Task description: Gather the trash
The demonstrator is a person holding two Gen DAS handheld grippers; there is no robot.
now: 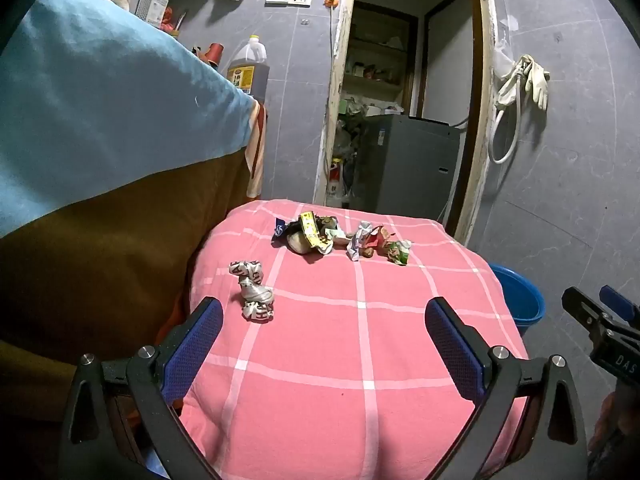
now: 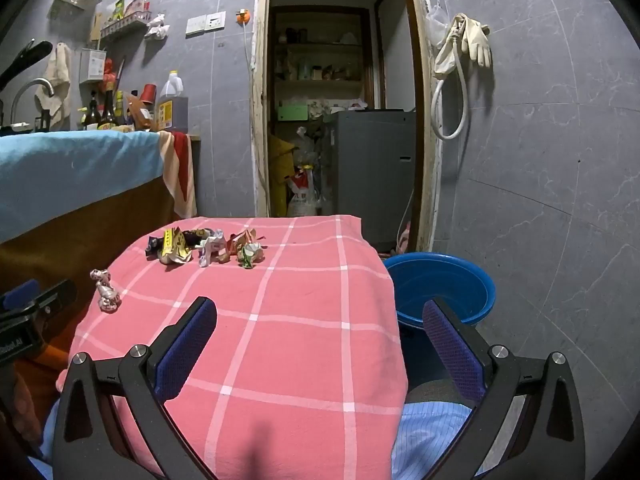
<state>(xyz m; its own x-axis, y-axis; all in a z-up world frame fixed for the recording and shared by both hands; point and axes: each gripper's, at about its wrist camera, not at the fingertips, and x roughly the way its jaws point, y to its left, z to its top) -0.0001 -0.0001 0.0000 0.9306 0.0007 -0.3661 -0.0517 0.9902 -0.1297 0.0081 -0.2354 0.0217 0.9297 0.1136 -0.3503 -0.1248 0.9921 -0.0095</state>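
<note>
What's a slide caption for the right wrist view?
Right gripper, jaws open, above a pink checked cloth with crumpled wrappers at its far edge; blue basin on the floor beside it.

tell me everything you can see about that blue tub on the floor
The blue tub is a round, smooth basin, plastic by its look, with a rolled rim. It sits upright on the grey floor, right of the pink checked cloth, whose edge hides its near left side. From the right wrist view, no trash shows in the part of its inside that is visible. The left view shows only a slice of it. Neither tongs touch it.
</note>
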